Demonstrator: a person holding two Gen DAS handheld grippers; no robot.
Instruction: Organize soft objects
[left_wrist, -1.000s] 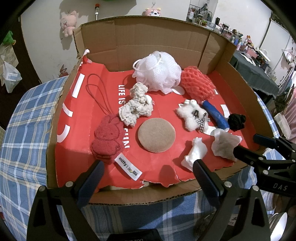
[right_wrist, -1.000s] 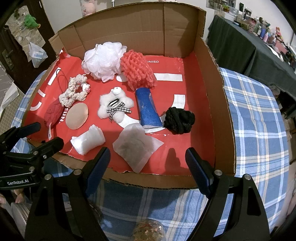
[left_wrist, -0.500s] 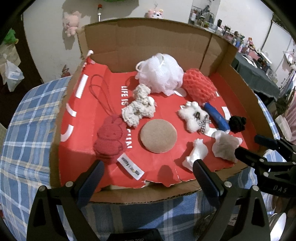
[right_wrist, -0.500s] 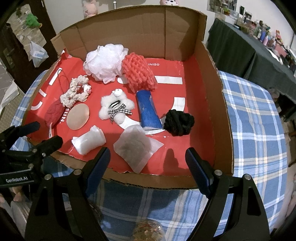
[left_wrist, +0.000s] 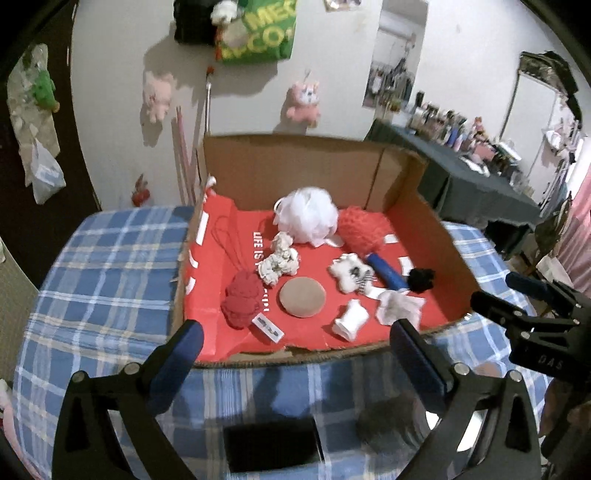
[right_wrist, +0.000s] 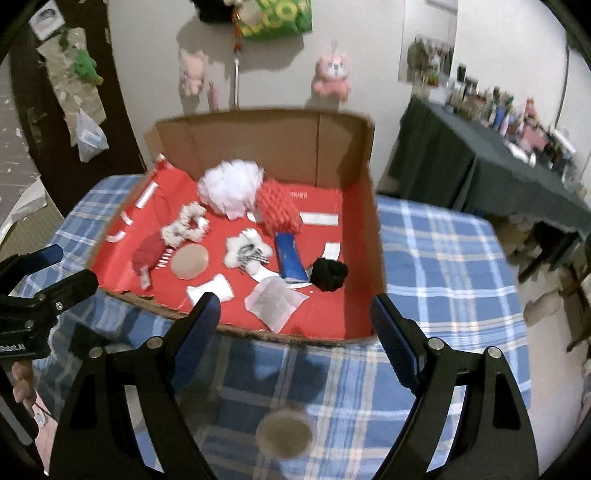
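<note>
A cardboard box (left_wrist: 295, 173) lined in red holds several soft items: a white bath pouf (left_wrist: 306, 216), a red mesh sponge (left_wrist: 364, 229), a cream scrunchie (left_wrist: 279, 264), a red plush rabbit (left_wrist: 242, 299), a round tan pad (left_wrist: 302, 297), a white furry toy (left_wrist: 349, 273), a blue roll (left_wrist: 386, 273), a black scrunchie (right_wrist: 328, 273) and a grey square cloth (right_wrist: 275, 302). My left gripper (left_wrist: 295, 332) hangs above the box's near edge, its jaws opening with nothing between them. My right gripper (right_wrist: 295, 302) is open and empty over the near right edge.
The box stands on a table with a blue plaid cloth (left_wrist: 103, 266). A black flat object (left_wrist: 271, 443) and a round lid (right_wrist: 284, 435) lie near me. Pink plush toys (left_wrist: 303, 101) hang on the wall. A dark table with bottles (right_wrist: 498, 166) stands at the right.
Both grippers have risen and drawn back from the box, which now looks smaller, with the wall behind it in view. The items inside have not moved.
</note>
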